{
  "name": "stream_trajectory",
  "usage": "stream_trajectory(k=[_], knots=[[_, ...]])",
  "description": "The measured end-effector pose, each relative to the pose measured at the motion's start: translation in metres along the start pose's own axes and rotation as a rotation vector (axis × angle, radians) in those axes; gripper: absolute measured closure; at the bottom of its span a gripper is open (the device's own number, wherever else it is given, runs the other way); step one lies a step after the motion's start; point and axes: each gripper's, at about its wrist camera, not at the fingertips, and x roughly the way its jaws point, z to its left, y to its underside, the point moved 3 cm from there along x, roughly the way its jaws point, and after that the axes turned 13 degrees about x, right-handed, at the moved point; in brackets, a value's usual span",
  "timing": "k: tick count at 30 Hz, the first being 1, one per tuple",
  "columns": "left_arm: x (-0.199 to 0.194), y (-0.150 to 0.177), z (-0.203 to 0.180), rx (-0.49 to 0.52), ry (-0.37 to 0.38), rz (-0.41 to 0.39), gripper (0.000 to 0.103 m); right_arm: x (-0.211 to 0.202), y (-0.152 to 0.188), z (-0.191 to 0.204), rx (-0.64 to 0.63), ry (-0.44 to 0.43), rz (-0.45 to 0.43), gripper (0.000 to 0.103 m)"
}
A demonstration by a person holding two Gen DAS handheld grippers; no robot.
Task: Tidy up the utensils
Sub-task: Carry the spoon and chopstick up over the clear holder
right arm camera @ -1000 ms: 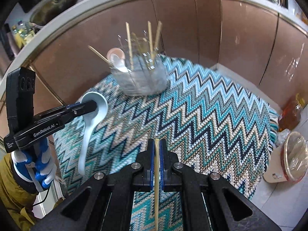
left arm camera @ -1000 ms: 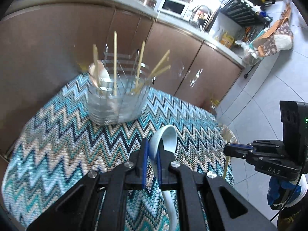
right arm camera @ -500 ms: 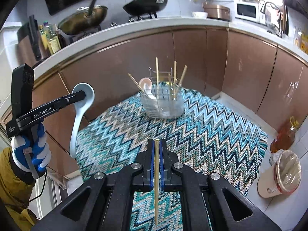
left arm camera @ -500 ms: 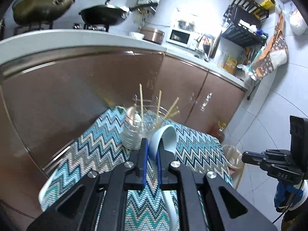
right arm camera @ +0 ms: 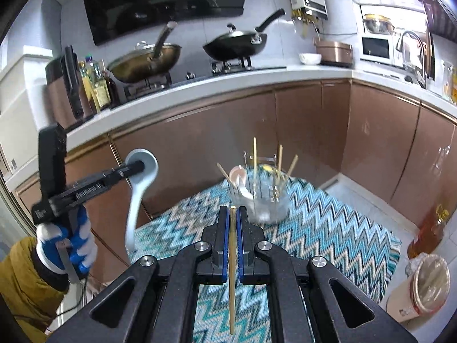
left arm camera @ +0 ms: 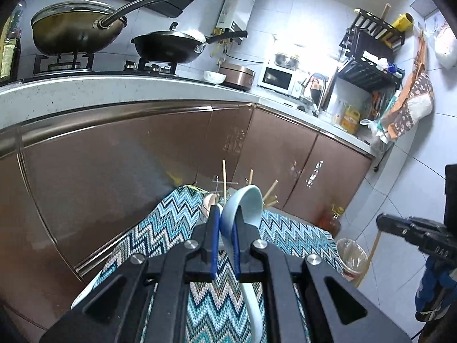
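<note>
Spoon in left claw — aloft

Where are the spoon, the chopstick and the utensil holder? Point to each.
light blue spoon [left arm camera: 245, 205], left wrist view, on its bowl above the jaws.
chopstick [right arm camera: 232, 257], right wrist view, mid-shaft between the jaws.
utensil holder [right arm camera: 268, 203], right wrist view, on its clear front wall.

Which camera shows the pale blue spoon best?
The right wrist view: the spoon shows whole, bowl pinched by the left gripper, handle hanging down. The left wrist view shows only its bowl and part of the handle, behind the fingers.
</note>
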Motion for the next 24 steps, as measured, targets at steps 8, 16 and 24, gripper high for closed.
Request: stream_trajectory(k=[8, 16, 24], knots=[[0.026, -0.035, 0.008, -0.004, -0.017, -0.062, 0.096, 0.018, -0.060, 0.015, -0.020, -0.065, -0.088, 0.098], [0.079, -0.081, 0.020, -0.072, -0.068, -0.185, 0.096, 0.049, -0.122, 0.014, -0.026, -0.107, -0.203, 0.098], [0.157, -0.084, 0.004, -0.072, -0.216, -0.250, 0.096, 0.100, -0.157, -0.017, 0.004, -0.152, -0.314, 0.098]])
